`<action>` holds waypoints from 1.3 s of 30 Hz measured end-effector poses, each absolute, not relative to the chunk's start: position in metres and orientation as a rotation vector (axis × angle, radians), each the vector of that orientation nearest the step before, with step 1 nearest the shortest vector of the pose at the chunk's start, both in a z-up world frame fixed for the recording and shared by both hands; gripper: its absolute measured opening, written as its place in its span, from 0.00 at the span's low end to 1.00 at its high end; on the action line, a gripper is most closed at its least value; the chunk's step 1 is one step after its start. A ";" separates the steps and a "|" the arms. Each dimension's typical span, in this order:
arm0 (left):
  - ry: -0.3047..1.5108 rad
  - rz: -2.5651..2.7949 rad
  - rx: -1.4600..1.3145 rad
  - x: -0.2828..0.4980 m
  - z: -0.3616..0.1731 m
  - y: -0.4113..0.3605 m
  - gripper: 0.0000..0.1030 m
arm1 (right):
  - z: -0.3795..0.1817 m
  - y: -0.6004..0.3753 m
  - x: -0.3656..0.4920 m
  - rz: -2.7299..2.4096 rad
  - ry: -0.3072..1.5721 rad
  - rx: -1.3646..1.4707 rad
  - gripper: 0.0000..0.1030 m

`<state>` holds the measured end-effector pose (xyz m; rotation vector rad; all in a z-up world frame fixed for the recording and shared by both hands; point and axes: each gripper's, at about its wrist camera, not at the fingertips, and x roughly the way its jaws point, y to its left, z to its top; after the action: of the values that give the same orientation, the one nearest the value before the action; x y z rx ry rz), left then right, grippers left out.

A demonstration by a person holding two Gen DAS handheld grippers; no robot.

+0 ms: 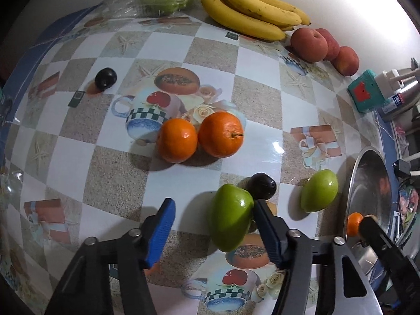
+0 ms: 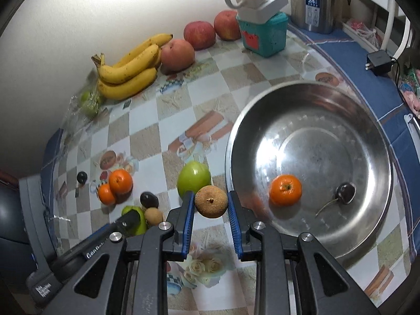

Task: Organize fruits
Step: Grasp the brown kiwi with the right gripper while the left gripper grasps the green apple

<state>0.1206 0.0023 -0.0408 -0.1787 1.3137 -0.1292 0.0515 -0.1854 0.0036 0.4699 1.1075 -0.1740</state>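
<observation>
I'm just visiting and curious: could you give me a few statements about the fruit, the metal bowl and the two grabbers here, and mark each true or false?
1. The right gripper is clamped on a small brown fruit. True.
2. The metal bowl holds nothing. False: an orange and a dark cherry lie in it.
3. A green fruit sits between the left gripper's fingers. True; it rests against one finger, with a gap to the other.
4. The bananas lie in the bowl. False: they lie on the table by the wall.
5. Two oranges sit touching on the tablecloth. True.
</observation>
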 end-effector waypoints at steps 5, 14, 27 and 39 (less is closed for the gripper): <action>1.306 -0.165 -0.173 0.123 -0.041 -0.010 0.43 | -0.001 -0.183 0.048 -0.136 1.118 0.503 0.26; 1.286 -0.162 -0.145 0.122 -0.039 -0.015 0.42 | -0.001 -0.189 0.042 -0.120 1.110 0.539 0.26; 1.271 -0.137 -0.086 0.120 -0.043 -0.023 0.42 | -0.003 -0.198 0.039 -0.099 1.108 0.598 0.26; 1.282 -0.121 -0.210 0.120 -0.049 -0.004 0.42 | -0.003 -0.206 0.035 -0.097 1.098 0.632 0.26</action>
<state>0.1196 -0.0043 -0.0486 -0.2100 1.2816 -0.1209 0.0352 -0.2060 -0.0029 0.6321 1.0977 -0.0966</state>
